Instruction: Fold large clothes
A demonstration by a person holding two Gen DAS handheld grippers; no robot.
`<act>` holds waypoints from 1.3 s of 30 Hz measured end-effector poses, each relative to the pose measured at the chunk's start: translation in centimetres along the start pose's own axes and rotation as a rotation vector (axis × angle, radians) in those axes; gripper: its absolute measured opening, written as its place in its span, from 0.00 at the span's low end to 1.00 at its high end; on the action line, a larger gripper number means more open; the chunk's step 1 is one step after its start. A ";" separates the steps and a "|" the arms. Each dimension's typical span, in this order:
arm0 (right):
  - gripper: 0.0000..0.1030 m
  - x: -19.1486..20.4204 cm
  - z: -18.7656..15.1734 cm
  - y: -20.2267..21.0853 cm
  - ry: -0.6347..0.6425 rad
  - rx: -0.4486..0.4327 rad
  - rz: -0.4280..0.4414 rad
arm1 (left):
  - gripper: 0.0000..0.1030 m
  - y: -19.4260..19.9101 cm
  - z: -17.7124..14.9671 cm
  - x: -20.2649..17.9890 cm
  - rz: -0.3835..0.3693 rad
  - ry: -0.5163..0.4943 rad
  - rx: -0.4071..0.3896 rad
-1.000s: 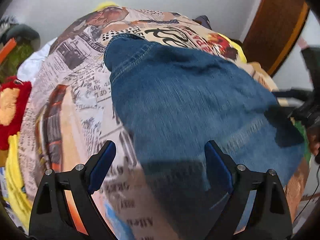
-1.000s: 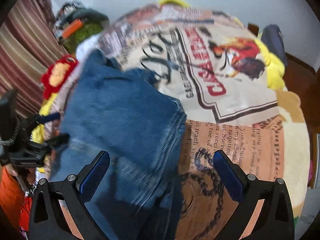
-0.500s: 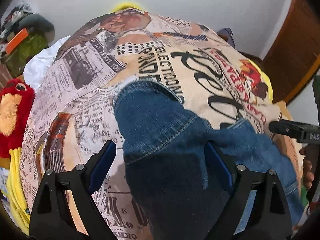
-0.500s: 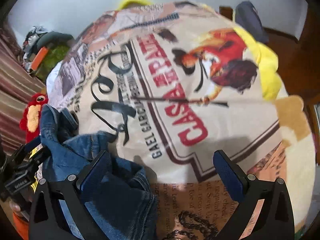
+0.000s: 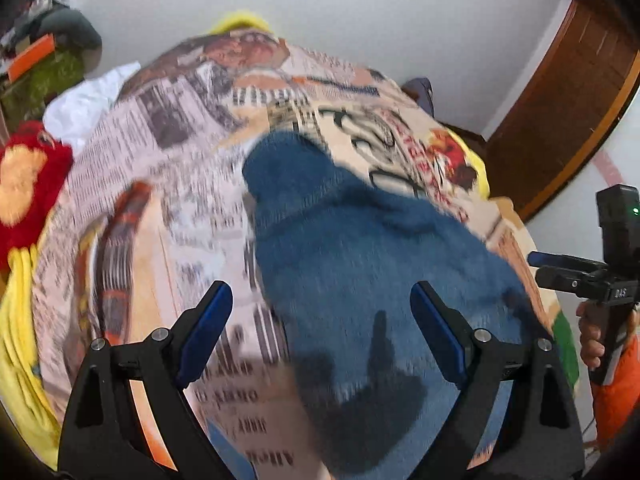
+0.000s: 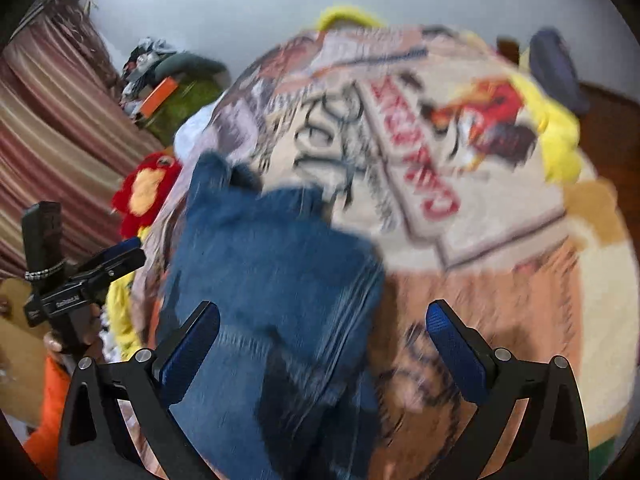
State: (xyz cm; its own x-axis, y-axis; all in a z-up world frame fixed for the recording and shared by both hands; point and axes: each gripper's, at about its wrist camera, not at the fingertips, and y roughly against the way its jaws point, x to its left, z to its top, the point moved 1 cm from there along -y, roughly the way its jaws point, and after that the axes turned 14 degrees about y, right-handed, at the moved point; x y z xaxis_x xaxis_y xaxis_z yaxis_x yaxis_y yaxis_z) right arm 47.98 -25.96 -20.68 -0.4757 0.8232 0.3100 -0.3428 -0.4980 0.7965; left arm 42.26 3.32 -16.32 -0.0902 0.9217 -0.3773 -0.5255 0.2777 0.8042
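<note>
Jeans [image 5: 360,264] on printed blanket [image 5: 168,184] | below both grippers | left [image 5: 322,322], right [image 6: 324,340] spread wide, gripping nothing

The right gripper [image 6: 322,344] hangs with its jaws spread wide and empty above the blue jeans [image 6: 276,280], which lie bunched on the printed blanket [image 6: 460,208] (the picture is blurred). At the left edge the left gripper [image 6: 120,254] shows beside a red plush toy [image 6: 146,192] and striped curtain [image 6: 52,120].
</note>
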 end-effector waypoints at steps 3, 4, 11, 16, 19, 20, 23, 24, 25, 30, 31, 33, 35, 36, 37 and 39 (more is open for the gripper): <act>1.00 0.0 -1.9 -1.7 -0.014 0.056 0.019 | 0.89 -0.9 -2.1 0.7 -0.047 0.042 0.074; 1.00 -0.1 -2.5 -2.6 -0.020 0.083 0.026 | 0.89 -1.4 -2.6 1.0 -0.066 0.062 0.109; 1.00 -0.4 -3.7 -6.3 -0.085 0.132 0.121 | 0.89 -5.4 -4.7 2.5 -0.186 0.212 0.258; 1.00 -0.1 -2.9 -8.5 -0.061 0.140 0.182 | 0.94 -7.2 -4.5 2.4 -0.226 0.261 0.282; 1.00 -0.1 -2.6 -9.3 -0.055 0.139 0.197 | 0.95 -8.7 -4.2 2.5 -0.260 0.280 0.296; 1.00 0.1 -2.4 -9.4 -0.042 0.134 0.190 | 0.95 -9.2 -4.1 2.7 -0.270 0.305 0.304; 1.00 0.5 -2.1 -9.6 -0.030 0.113 0.170 | 0.94 -10.2 -3.5 2.7 -0.284 0.346 0.315; 0.99 0.7 -1.9 -9.8 -0.031 0.107 0.166 | 0.94 -10.2 -3.4 2.4 -0.278 0.334 0.309; 0.98 0.8 -1.7 -9.9 -0.035 0.101 0.158 | 0.93 -10.2 -3.6 2.3 -0.270 0.328 0.305; 0.75 1.4 -1.2 -9.6 -0.047 0.079 0.153 | 0.82 -9.4 -3.9 2.2 -0.240 0.331 0.266; 0.68 1.5 -1.2 -9.3 -0.046 0.076 0.153 | 0.80 -9.1 -4.0 2.1 -0.233 0.330 0.256; 0.60 1.7 -1.1 -8.8 -0.044 0.069 0.150 | 0.75 -8.3 -4.0 1.8 -0.219 0.326 0.235; 0.50 1.7 -1.2 -7.8 -0.040 0.067 0.149 | 0.67 -7.2 -4.0 1.5 -0.216 0.318 0.224; 0.49 2.0 -1.2 -7.4 -0.034 0.064 0.147 | 0.65 -6.6 -3.8 1.4 -0.218 0.311 0.220; 0.48 2.2 -1.2 -7.0 -0.026 0.060 0.144 | 0.63 -5.8 -3.8 1.2 -0.219 0.301 0.214; 0.46 3.4 -0.9 -6.3 -0.002 0.054 0.135 | 0.60 -4.4 -3.9 0.6 -0.208 0.268 0.197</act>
State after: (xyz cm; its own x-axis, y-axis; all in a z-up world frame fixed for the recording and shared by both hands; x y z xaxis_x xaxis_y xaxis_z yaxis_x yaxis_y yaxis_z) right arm 47.80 -20.31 -25.12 -0.5132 0.7501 0.4171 -0.2316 -0.5890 0.7742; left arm 41.24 1.62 -21.90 -0.2299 0.7441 -0.6272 -0.3859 0.5220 0.7607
